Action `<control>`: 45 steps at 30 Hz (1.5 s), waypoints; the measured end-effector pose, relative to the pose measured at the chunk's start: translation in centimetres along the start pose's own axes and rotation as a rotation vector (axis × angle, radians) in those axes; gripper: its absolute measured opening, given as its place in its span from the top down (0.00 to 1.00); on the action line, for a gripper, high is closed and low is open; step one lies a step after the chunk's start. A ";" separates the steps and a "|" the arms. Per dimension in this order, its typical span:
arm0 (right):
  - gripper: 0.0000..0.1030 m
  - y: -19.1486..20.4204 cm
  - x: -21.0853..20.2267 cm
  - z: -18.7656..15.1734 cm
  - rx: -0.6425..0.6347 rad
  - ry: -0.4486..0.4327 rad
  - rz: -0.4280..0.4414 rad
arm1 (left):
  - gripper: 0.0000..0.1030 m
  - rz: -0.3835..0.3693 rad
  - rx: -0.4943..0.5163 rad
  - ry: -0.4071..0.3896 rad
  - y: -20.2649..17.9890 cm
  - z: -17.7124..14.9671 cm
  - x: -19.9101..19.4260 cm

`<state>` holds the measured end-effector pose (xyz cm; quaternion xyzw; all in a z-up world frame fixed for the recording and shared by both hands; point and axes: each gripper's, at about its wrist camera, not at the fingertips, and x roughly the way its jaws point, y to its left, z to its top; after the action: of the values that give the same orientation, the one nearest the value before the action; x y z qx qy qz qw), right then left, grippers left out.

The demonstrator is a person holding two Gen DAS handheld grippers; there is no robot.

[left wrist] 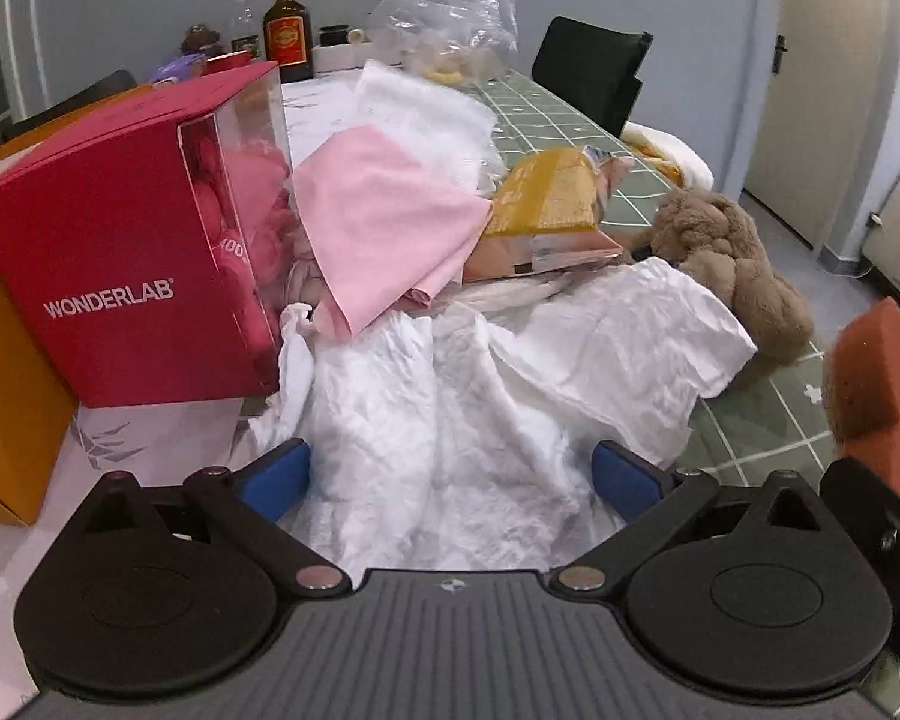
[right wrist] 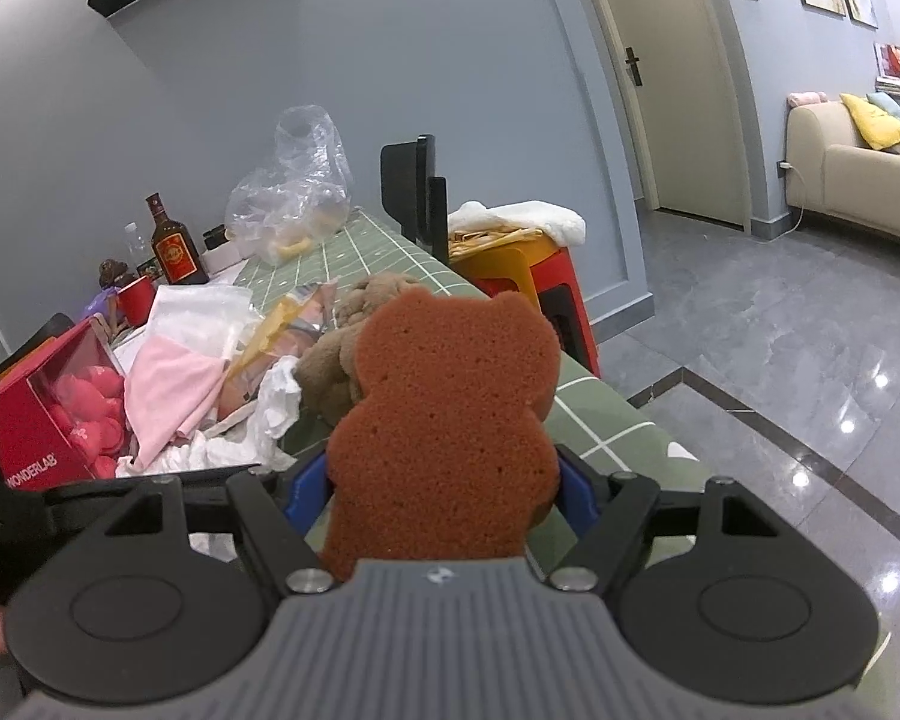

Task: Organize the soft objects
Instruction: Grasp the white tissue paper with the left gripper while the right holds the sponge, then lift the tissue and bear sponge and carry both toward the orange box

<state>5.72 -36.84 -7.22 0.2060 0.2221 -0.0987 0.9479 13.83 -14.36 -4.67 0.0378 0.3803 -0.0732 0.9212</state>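
My left gripper (left wrist: 450, 474) is open, its blue fingers either side of a crumpled white cloth (left wrist: 450, 420) on the table. A pink cloth (left wrist: 384, 222) lies behind it, a brown plush toy (left wrist: 732, 258) to the right. My right gripper (right wrist: 444, 489) is shut on a brown bear-shaped sponge (right wrist: 450, 414) held above the table's edge; the sponge also shows at the right edge of the left wrist view (left wrist: 870, 372). In the right wrist view the plush toy (right wrist: 354, 354), pink cloth (right wrist: 168, 396) and white cloth (right wrist: 270, 414) lie beyond the sponge.
A red WONDERLAB box (left wrist: 120, 252) with pink items stands left, beside an orange box (left wrist: 6, 396). A yellow packet (left wrist: 546, 204), clear plastic bag (left wrist: 450, 18) and bottle (left wrist: 287, 24) sit further back. A black chair (left wrist: 594, 66), stool (right wrist: 528, 276) and green checked tablecloth (left wrist: 768, 438) are right.
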 end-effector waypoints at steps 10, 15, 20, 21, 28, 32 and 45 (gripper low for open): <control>0.27 -0.3 0.4 0.1 0.017 0.012 0.027 | 0.62 -0.038 0.039 -0.071 0.3 -1.3 -2.4; 0.27 -0.6 0.4 0.2 0.031 0.014 0.044 | 0.78 -0.033 0.106 -0.097 1.0 -2.8 -4.2; 0.27 -0.5 0.5 0.2 0.026 0.018 0.049 | 0.79 -0.041 0.109 -0.175 4.5 -3.9 -7.5; 0.27 -0.5 0.5 0.2 0.025 0.019 0.049 | 0.79 -0.037 0.113 -0.183 5.2 -4.0 -8.2; 0.27 -0.6 0.6 0.2 0.025 0.026 0.047 | 0.79 -0.063 0.132 -0.227 8.2 -3.8 -11.6; 0.27 -0.4 0.7 0.3 0.023 0.030 0.047 | 0.78 -0.057 0.233 -0.237 6.9 -4.3 -12.0; 0.27 -0.5 0.8 0.2 0.031 0.036 0.051 | 0.13 -0.168 0.192 -0.116 2.2 -2.1 -7.1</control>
<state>6.31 -37.49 -7.58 0.2280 0.2321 -0.0743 0.9427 7.76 -11.17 -1.08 0.0896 0.3195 -0.1882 0.9244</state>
